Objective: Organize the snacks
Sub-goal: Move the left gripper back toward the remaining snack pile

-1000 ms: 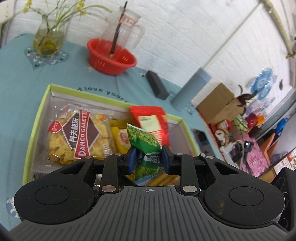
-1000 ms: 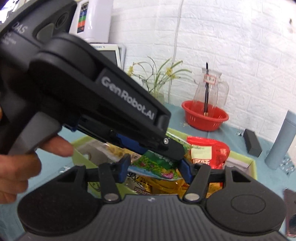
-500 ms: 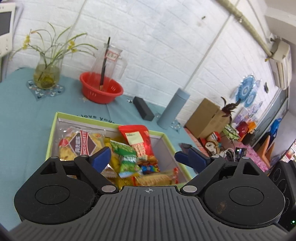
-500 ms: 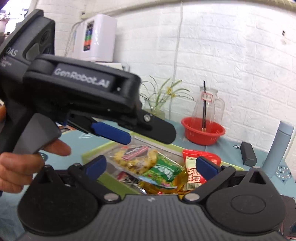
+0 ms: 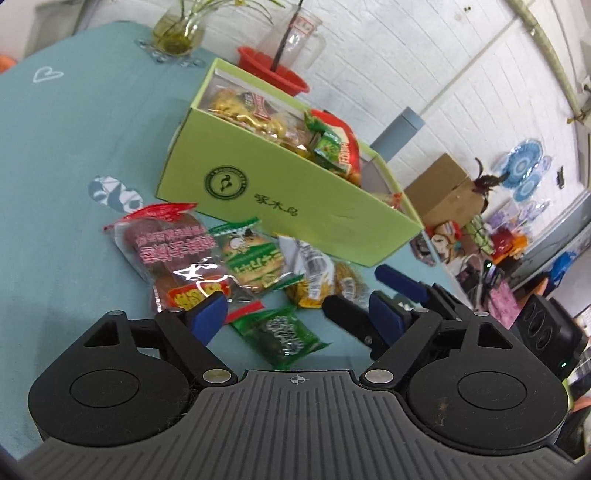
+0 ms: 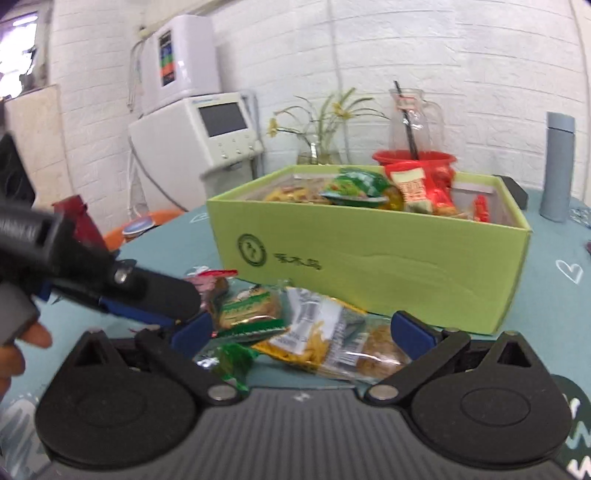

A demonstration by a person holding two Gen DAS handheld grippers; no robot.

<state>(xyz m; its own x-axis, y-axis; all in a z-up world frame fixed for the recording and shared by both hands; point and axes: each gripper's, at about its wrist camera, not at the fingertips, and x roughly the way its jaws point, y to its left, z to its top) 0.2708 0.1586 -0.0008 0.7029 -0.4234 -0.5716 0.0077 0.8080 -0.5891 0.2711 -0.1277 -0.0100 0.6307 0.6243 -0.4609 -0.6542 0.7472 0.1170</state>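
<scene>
A lime-green box (image 5: 295, 206) (image 6: 369, 266) holds several snack packs. In front of it on the teal cloth lie a red-printed clear pack (image 5: 170, 251), a green-and-white biscuit pack (image 5: 255, 258) (image 6: 251, 310), a yellow noodle pack (image 5: 317, 277) (image 6: 328, 343) and a small green pack (image 5: 284, 336) (image 6: 229, 362). My left gripper (image 5: 295, 317) is open and empty, low over the small green pack. My right gripper (image 6: 303, 332) is open and empty, low over the yellow noodle pack. Each gripper shows in the other's view.
Behind the box stand a red basin (image 5: 273, 74) with a glass jug (image 6: 410, 118), a flower vase (image 5: 177, 33), a grey bottle (image 6: 557, 166) and a black case (image 6: 513, 188). A white appliance (image 6: 199, 136) stands off the table at left.
My left gripper let the green pack go into the box and opened. Both grippers drew back from over the box and came down to the loose packs in front of it.
</scene>
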